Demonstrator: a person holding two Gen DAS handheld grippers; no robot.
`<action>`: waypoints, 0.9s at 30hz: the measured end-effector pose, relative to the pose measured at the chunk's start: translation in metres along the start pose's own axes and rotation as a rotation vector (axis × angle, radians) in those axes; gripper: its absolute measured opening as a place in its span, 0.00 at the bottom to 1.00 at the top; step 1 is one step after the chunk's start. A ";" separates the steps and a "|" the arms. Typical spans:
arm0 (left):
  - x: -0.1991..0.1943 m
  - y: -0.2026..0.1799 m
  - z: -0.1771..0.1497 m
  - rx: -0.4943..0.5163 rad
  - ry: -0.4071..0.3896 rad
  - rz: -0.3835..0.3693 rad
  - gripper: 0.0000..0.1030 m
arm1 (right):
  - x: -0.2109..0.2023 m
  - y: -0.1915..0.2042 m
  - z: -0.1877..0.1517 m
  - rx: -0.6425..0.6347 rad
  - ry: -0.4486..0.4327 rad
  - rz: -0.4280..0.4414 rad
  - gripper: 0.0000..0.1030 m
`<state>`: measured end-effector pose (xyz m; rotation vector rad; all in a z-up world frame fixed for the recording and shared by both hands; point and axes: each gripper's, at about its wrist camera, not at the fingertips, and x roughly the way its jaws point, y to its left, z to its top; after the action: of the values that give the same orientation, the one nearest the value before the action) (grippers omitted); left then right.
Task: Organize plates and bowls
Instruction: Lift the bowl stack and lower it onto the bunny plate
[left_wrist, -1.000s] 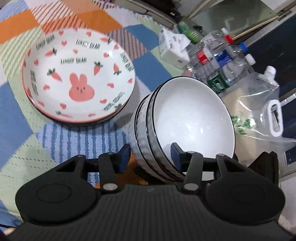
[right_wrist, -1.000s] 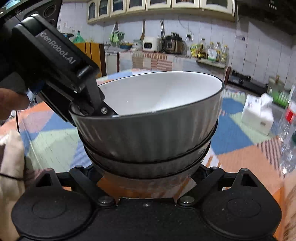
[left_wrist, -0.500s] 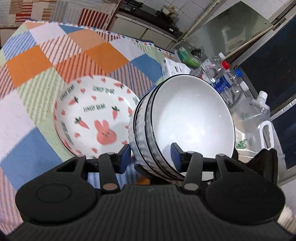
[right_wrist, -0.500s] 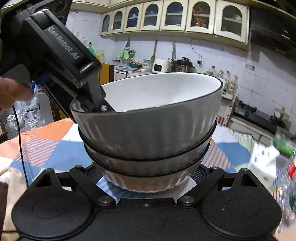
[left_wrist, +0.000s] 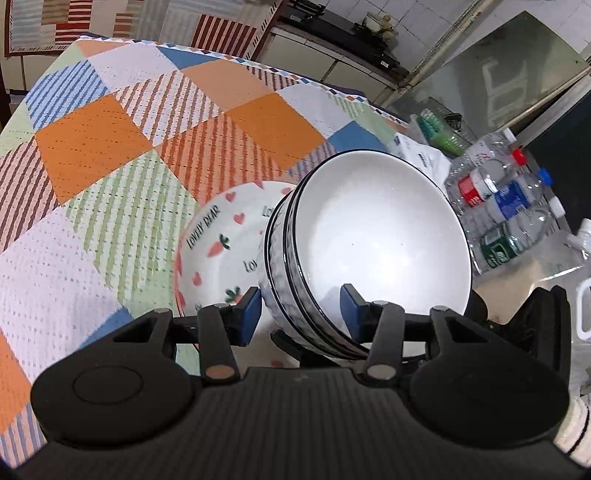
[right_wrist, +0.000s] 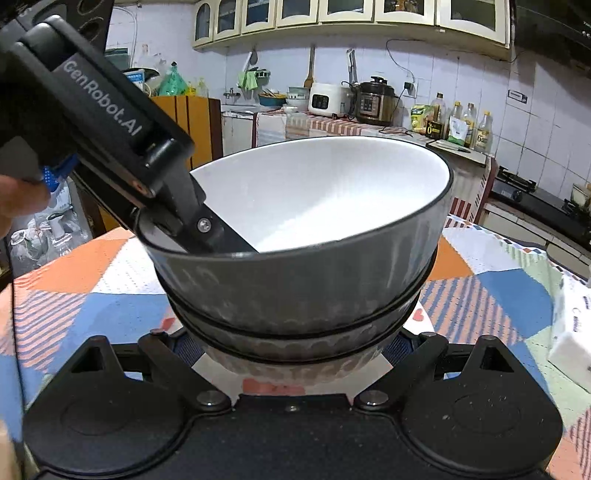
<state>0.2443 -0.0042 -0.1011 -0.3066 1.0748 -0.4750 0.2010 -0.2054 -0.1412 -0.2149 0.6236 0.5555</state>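
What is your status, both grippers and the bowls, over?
Left gripper clamped on bowl stack rim. Right gripper straddles stack base, grip hidden. Rabbit plate partly behind stack; water bottles off right.
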 end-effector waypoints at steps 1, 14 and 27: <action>0.004 0.002 0.001 0.006 0.000 0.001 0.43 | 0.004 0.000 -0.002 -0.008 0.002 -0.003 0.93; 0.029 0.010 -0.001 -0.010 -0.016 0.015 0.43 | 0.025 0.000 -0.005 -0.023 0.085 -0.045 0.93; 0.030 0.006 -0.004 -0.024 -0.052 0.040 0.43 | 0.028 -0.003 -0.008 0.071 0.096 -0.048 0.94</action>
<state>0.2535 -0.0147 -0.1286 -0.3160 1.0346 -0.4167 0.2171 -0.1989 -0.1644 -0.1900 0.7285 0.4782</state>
